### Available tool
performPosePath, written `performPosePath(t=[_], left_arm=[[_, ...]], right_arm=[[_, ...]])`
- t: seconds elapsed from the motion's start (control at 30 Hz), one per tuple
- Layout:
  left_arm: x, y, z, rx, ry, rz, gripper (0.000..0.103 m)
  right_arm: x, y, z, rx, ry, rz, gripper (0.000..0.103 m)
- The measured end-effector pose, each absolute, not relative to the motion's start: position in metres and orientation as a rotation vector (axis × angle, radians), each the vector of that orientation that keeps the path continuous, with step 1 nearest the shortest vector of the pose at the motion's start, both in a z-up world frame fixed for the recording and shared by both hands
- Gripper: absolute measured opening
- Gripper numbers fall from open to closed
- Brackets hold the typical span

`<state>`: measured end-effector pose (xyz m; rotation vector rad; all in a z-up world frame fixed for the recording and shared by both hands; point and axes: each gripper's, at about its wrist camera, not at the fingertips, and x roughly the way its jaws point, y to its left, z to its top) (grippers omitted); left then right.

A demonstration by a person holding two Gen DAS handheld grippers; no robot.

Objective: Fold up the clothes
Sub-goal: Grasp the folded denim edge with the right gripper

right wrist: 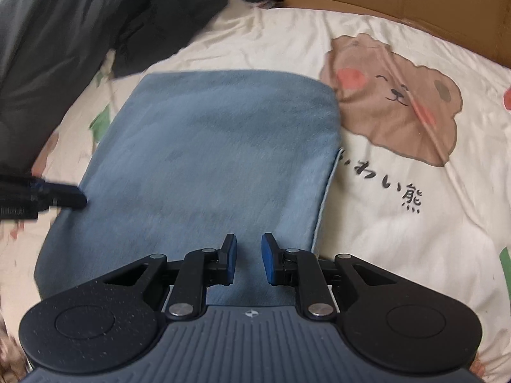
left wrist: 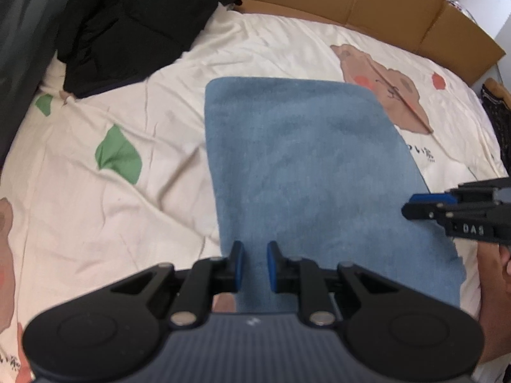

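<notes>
The left gripper (left wrist: 255,263) hangs over the near end of the folded blue terry towel (left wrist: 306,166), its 2 blue pads a narrow gap apart, nothing between them. The right gripper (right wrist: 249,260) likewise stands slightly parted and empty. The towel lies flat on the cream bear-print bedsheet (right wrist: 399,223), near a heap of black clothing (left wrist: 134,32).
</notes>
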<state>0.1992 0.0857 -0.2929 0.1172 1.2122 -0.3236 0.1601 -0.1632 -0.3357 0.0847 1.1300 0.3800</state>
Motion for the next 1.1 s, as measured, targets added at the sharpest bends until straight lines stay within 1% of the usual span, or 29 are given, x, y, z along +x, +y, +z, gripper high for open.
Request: performPosePath(t=[0.07, 0.17, 0.27, 0.43, 0.53, 0.57, 0.77, 0.83, 0.9, 1.1], left_arm=[[0.196, 0.089, -0.292, 0.098, 1.214, -0.307, 0.017], [0.191, 0.094, -0.292, 0.053, 1.215, -0.269, 0.018], [0.185, 0.098, -0.292, 0.008, 1.219, -0.241, 0.023], [0.174, 0.099, -0.293, -0.004, 1.218, -0.235, 0.026], [0.168, 0.099, -0.296, -0.009, 1.232, -0.232, 0.029], [0.166, 0.1, -0.297, -0.023, 1.233, -0.229, 0.031], [0.156, 0.107, -0.297, -0.084, 1.231, -0.229, 0.032], [0.153, 0.111, -0.298, -0.107, 1.226, -0.231, 0.036], [0.151, 0.118, -0.3, -0.145, 1.216, -0.223, 0.043], [0.146, 0.132, -0.307, -0.261, 1.179, -0.236, 0.043]], right_arm=[[0.152, -0.16, -0.334, 0.06, 1.128, 0.396, 0.024], [0.146, -0.165, -0.336, 0.126, 1.142, 0.385, 0.024], [0.141, -0.167, -0.336, 0.151, 1.15, 0.361, 0.024], [0.134, -0.172, -0.337, 0.187, 1.167, 0.351, 0.024], [0.131, -0.177, -0.336, 0.212, 1.188, 0.355, 0.023], [0.129, -0.177, -0.335, 0.217, 1.195, 0.352, 0.022], [0.117, -0.18, -0.328, 0.23, 1.238, 0.329, 0.02], [0.112, -0.182, -0.325, 0.248, 1.262, 0.319, 0.02], [0.108, -0.185, -0.318, 0.265, 1.26, 0.306, 0.02], [0.105, -0.2, -0.305, 0.274, 1.238, 0.288, 0.023]])
